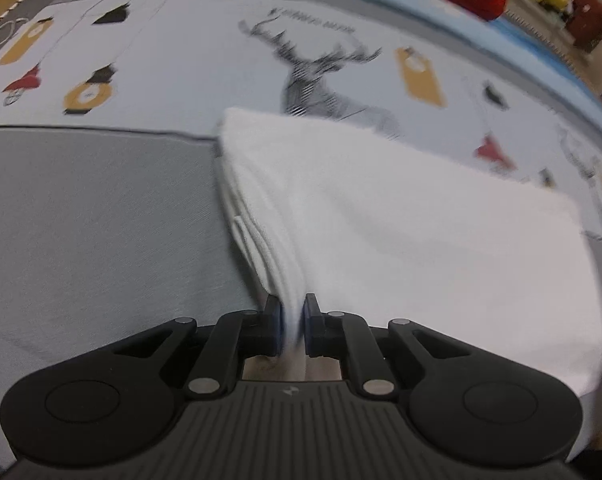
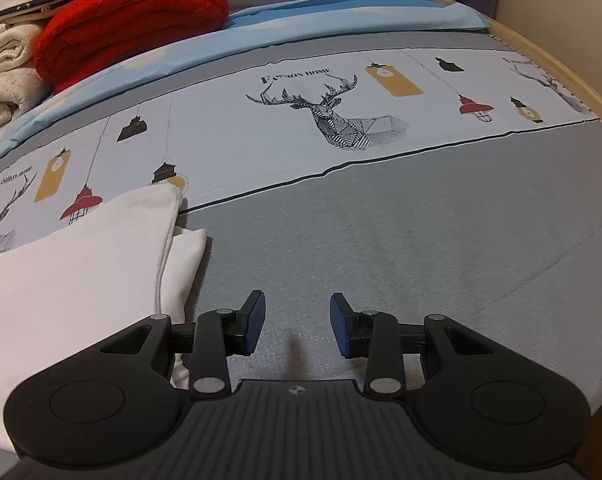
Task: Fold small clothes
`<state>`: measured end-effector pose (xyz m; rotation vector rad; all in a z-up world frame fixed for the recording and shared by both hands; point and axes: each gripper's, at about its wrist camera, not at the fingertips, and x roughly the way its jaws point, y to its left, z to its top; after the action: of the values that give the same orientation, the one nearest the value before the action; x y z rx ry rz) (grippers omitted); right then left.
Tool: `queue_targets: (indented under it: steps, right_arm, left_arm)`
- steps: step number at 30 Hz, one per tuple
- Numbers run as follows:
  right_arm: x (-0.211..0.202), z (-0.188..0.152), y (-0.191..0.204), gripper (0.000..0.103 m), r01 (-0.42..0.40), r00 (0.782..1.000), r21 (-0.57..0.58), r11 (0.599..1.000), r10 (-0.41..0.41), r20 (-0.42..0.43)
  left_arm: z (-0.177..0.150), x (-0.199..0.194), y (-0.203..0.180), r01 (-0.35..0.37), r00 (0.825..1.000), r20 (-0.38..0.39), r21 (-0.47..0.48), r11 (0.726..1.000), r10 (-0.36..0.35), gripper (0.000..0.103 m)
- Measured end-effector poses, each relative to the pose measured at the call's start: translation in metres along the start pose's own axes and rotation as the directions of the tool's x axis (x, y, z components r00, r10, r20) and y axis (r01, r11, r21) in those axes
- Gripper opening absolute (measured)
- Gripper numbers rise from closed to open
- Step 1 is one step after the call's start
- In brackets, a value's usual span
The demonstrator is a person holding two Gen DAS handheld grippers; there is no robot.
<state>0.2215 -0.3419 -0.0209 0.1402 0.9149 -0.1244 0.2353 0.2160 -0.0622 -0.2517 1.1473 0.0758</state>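
Left jaws [image 1: 292,322] pinching folded white garment [image 1: 401,216]; right jaws [image 2: 297,328] wide, empty.

Soft, even indoor light; one view blurred, one sharp.

The left wrist view is smeared by motion: the deer print [image 1: 321,80] and the white cloth [image 1: 401,232] lose their edges, and the cloth is nearly washed out. The right wrist view is crisp, with only a faint shadow on the grey bed sheet [image 2: 421,240] between the right tongs [image 2: 297,330]. Both views bend strongly at the borders, and the corners go dark.
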Motion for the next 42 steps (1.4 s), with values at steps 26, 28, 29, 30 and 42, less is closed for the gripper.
queue_targets:
  steps: [26,28,29,30,42]
  right_arm:
    - [-0.021,0.01,-0.015,0.037,-0.222,0.973,0.026,0.975,0.22,0.065]
    - [-0.018,0.01,-0.012,0.037,-0.255,0.966,0.031,0.966,0.253,0.051]
    - [-0.015,0.01,-0.01,0.037,-0.268,0.963,0.039,0.963,0.266,0.042]
    - [-0.011,0.01,-0.007,0.037,-0.277,0.961,0.048,0.96,0.275,0.03]
    - [0.045,0.027,0.063,0.042,-0.323,0.942,0.127,0.938,0.332,-0.054]
  left_arm:
    - [-0.011,-0.026,-0.259,0.66,0.743,0.078,0.078,0.747,-0.665,0.033]
    - [-0.007,-0.025,-0.241,0.628,0.772,0.075,0.061,0.776,-0.631,0.033]
    - [-0.007,-0.022,-0.232,0.615,0.784,0.062,0.054,0.786,-0.618,0.033]
    - [-0.009,-0.018,-0.225,0.593,0.803,0.033,0.052,0.804,-0.595,0.033]
    - [-0.078,0.045,-0.205,0.408,0.903,-0.309,0.403,0.82,-0.297,0.032]
